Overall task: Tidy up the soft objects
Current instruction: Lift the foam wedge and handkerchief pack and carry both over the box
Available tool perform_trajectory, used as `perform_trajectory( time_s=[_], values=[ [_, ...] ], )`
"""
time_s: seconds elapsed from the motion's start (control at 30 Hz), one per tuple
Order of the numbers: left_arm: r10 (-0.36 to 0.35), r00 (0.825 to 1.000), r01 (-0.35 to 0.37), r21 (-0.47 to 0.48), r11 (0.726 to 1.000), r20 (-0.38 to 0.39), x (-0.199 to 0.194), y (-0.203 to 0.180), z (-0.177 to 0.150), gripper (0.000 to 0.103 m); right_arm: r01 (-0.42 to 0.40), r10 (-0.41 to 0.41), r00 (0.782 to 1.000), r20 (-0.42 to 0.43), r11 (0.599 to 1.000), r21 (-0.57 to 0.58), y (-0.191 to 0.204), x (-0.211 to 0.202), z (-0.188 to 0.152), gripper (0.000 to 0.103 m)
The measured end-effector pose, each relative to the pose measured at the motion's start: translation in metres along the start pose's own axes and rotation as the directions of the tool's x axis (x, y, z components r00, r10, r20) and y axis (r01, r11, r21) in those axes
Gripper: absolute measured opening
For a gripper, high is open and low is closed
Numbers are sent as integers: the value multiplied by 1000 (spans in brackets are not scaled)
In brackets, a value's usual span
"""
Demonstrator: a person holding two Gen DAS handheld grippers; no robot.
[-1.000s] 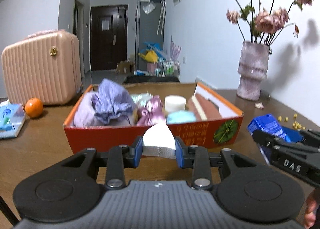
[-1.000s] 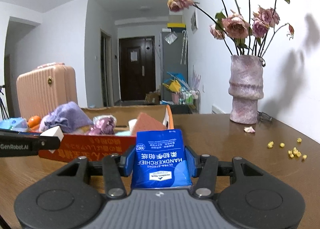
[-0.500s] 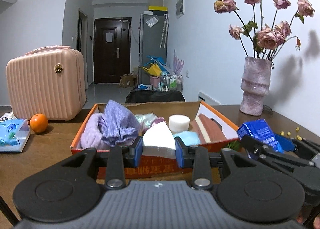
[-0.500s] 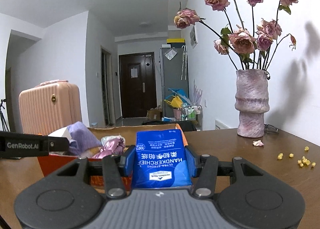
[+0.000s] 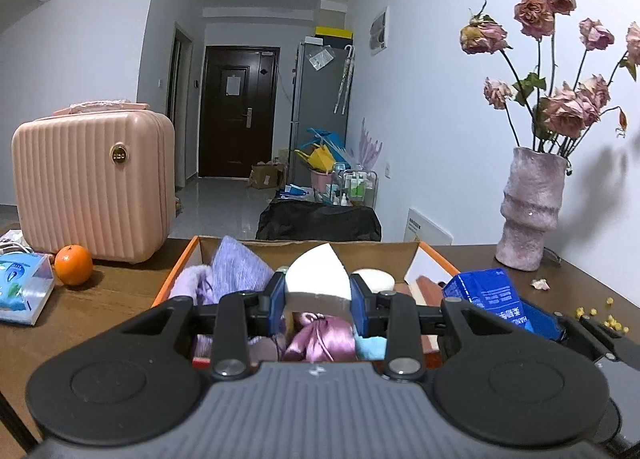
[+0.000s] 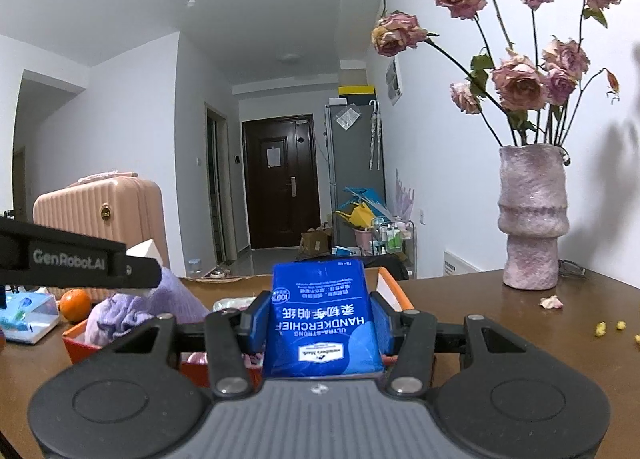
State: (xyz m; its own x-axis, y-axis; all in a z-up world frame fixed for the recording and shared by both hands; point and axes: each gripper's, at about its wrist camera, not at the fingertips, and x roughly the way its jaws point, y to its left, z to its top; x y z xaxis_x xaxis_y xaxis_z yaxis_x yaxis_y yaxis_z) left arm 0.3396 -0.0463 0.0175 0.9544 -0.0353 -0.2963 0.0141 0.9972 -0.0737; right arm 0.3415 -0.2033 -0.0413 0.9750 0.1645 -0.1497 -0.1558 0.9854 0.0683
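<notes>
Left gripper (image 5: 318, 299) clamps a light, squashy white sponge wedge (image 5: 316, 279) by its flat sides over the orange box (image 5: 172, 279); right gripper (image 6: 320, 323) pinches the slippery blue tissue pack (image 6: 322, 323) mid-body beside it.

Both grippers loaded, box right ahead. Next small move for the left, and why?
Probably ease the left gripper forward and down, then open. It is shut on the white wedge sponge, which hangs over the near part of the orange box, above the pink satin pouch. The right gripper holds the blue handkerchief pack.
</notes>
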Motion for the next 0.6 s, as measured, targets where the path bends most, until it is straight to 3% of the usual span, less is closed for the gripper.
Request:
perform_trajectory(
  time_s=[0.6],
  values=[
    [16, 1000, -16, -23, 1000, 11, 58, 11, 18, 34, -19, 19, 1000, 4, 1000, -12, 5, 70, 10, 50]
  ],
)
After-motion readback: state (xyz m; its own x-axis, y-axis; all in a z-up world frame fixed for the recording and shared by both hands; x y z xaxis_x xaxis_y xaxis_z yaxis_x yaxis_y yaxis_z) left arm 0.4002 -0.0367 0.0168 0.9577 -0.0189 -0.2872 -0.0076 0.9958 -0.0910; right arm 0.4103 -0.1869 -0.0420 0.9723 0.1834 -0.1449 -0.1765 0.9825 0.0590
